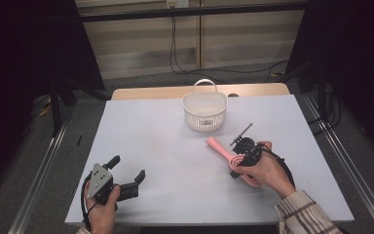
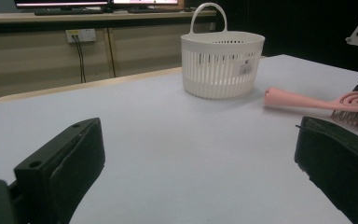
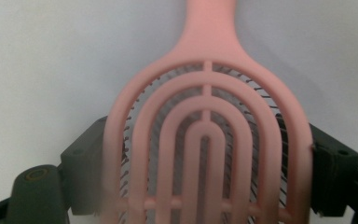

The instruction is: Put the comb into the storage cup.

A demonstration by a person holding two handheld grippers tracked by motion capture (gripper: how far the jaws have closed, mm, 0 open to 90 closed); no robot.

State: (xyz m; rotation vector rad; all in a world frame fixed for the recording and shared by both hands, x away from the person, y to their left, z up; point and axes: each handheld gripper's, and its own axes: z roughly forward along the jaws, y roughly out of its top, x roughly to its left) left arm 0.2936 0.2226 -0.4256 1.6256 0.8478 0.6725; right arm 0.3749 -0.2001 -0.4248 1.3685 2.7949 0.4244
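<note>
- We see one container: a white slotted basket with an upright loop handle, standing at the far middle of the table, which is covered in a pale sheet.
- Looking down from the high view, we make out something small and dark at the basket's bottom, but we cannot tell what it is; from the left gripper view its inside is hidden behind the wall.
- A small white sticker sits on the basket's outer wall in the left gripper view; its print is too small for us to read.
- We find no other writing that we can read; the wall sockets on the far wall bear no legible marks.
- The pink hairbrush lies on the table in front of and to the right of the basket, well apart from it, handle pointing towards the basket.
- The right gripper stands over the brush's vented head; in its own view the brush head lies between the two jaws, whose pads sit against its edges, so we read it as clamped on the brush.
- The left gripper rests at the near left of the table with its jaws spread wide and nothing between them.
</note>
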